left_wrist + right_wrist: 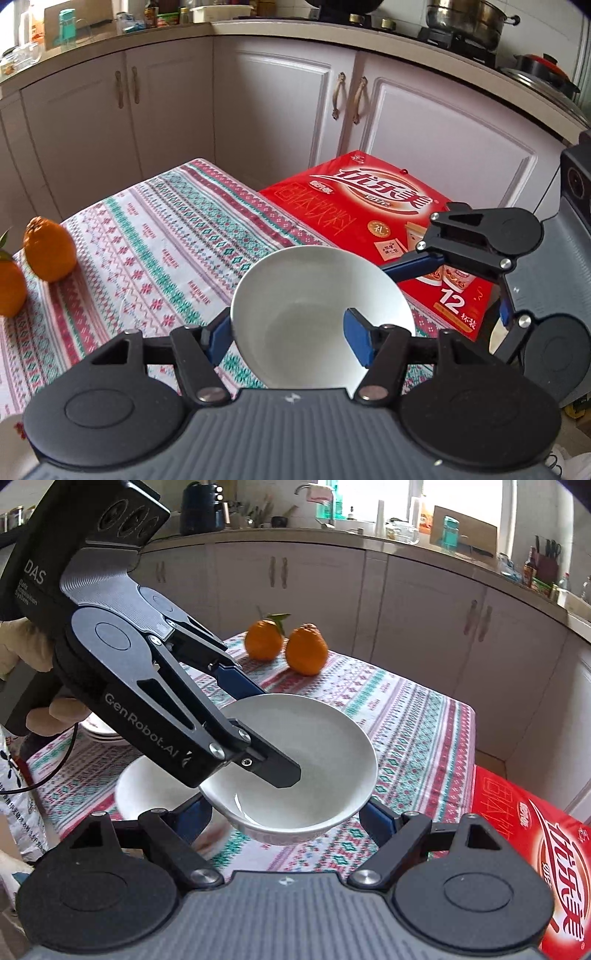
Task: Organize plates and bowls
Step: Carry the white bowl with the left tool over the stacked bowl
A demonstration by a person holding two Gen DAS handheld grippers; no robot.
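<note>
A white bowl [314,295] hangs tilted above the patterned tablecloth [147,240]. My left gripper [288,325] is shut on its wall, with one blue finger [356,339] inside and the other outside. The right wrist view shows the same bowl [321,738] with the left gripper [273,731] reaching in from the upper left. My right gripper [288,806] flanks the bowl's lower body, fingertips hidden under the flaring rim and apparently closed on it. A second white bowl [147,790] stands on the cloth below. Stacked plates [99,731] peek out behind the left gripper.
Two oranges [264,638] stand at the table's far side. A red carton [369,206] lies beside the table's edge. White kitchen cabinets [288,110] ring the table close by. A person's hand [22,646] holds the left gripper's handle. The right gripper's black linkage [480,243] crowds the bowl's right side.
</note>
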